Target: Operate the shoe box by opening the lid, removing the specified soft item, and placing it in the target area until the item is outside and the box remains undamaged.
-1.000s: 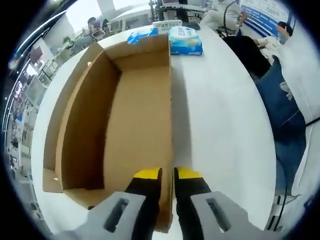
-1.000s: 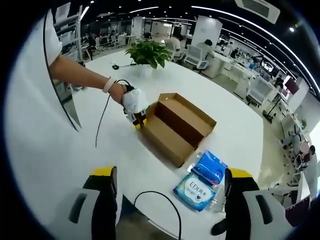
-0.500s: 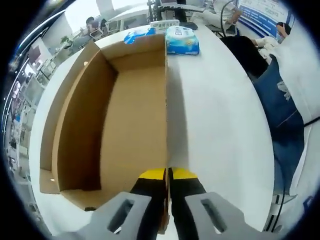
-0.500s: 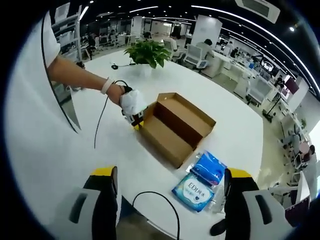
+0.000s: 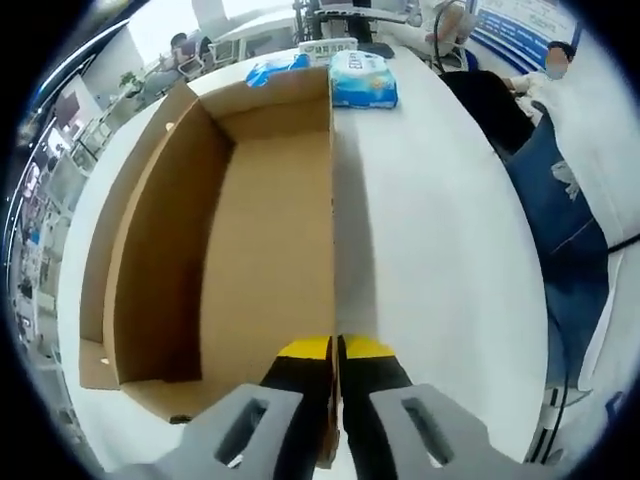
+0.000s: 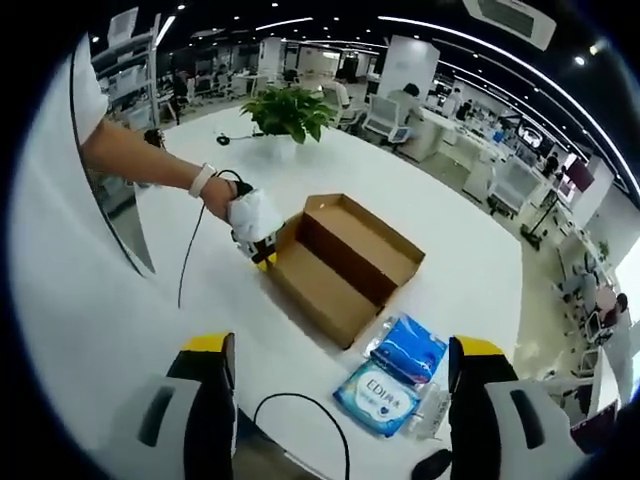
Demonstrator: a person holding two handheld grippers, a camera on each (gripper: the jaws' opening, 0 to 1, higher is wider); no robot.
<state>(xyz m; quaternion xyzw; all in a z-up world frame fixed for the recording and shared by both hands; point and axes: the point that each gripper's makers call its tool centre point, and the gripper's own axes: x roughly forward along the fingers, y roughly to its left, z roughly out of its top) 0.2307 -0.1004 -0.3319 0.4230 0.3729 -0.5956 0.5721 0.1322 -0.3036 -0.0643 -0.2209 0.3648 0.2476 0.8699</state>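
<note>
shoe box [image 6: 340, 265]: open, cardboard, mid white table [image 6: 150, 330]; looks empty inside, in both views.
soft packs: pale wipes pack [image 6: 377, 394] and blue pack [image 6: 411, 351], touching, on the table just beyond the box's far short end, already outside.
left gripper [image 5: 333, 352]: jaws pinched narrow on the box's right long wall at the near corner.
right gripper [image 6: 340, 375]: jaws wide, holding nothing, hovering well above the table, packs between them in right gripper view.
step, judged: steadying box, likely task nearly done.
doing it well: light pinch, no twisting or crushing of the thin wall; release straight back.
edges: table edge near packs; black cable [image 6: 300, 425] close by.
room: bare table right of box; plant [image 6: 290, 108] far off.
</note>
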